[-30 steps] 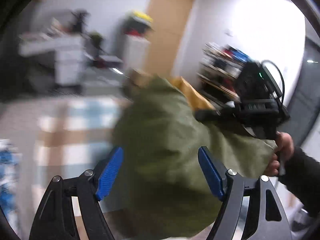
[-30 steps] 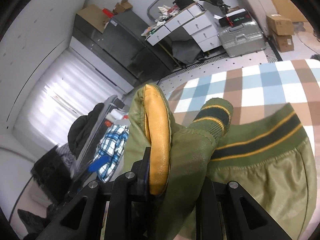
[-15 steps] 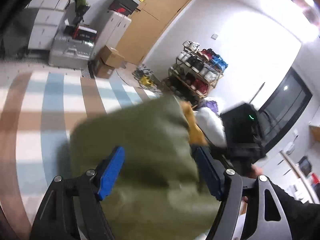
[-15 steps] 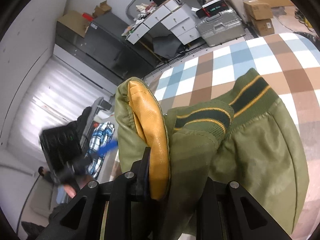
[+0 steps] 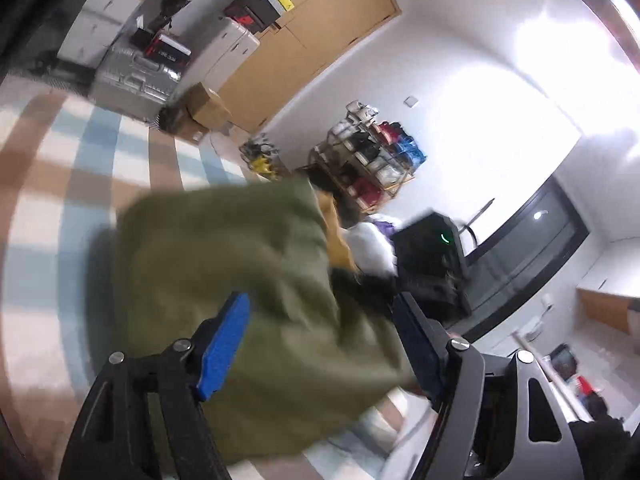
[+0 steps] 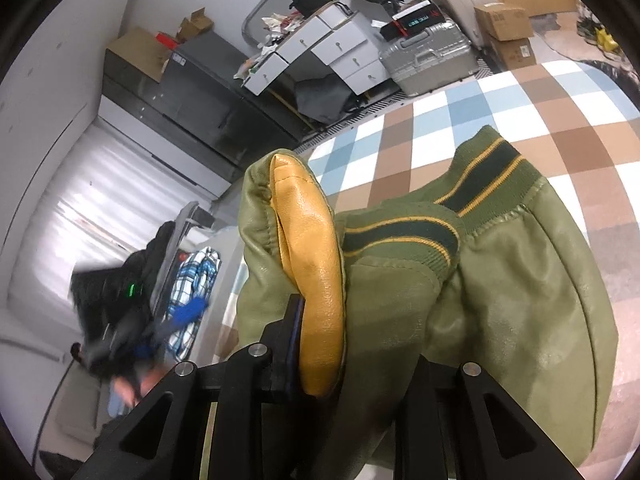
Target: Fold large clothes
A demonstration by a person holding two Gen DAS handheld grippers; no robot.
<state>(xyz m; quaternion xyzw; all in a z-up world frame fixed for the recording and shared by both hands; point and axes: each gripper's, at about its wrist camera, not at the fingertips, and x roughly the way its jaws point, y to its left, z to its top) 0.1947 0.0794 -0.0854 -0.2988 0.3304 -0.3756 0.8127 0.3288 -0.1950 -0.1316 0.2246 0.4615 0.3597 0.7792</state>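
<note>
A checked cloth point(image 6: 500, 120) in brown, pale blue and white covered the broad surface where the work was going on. Beyond its far edge stood a white chest of drawers point(image 6: 320, 56) piled with clutter, a silver hard-shell suitcase point(image 6: 428, 60) and a couple of cardboard boxes point(image 6: 504, 24) on the floor. A wooden door point(image 5: 312, 48) was set in the white wall, and a rack of shoes point(image 5: 372, 160) stood further along it.

The olive-green jacket point(image 6: 500, 280), with its yellow lining point(image 6: 316, 272) and striped ribbed hem point(image 6: 480, 176), lay bunched on the cloth. The right gripper point(image 6: 352, 360) had its jaws closed on a thick fold of it, lining and green shell pressed together between them, and the rest of the jacket spread out to the right in front of it. The left gripper point(image 5: 324, 344) stood with its blue pads point(image 5: 224, 344) wide apart on either side of the blurred green bulk; whether they pressed on the cloth I could not tell.
</note>
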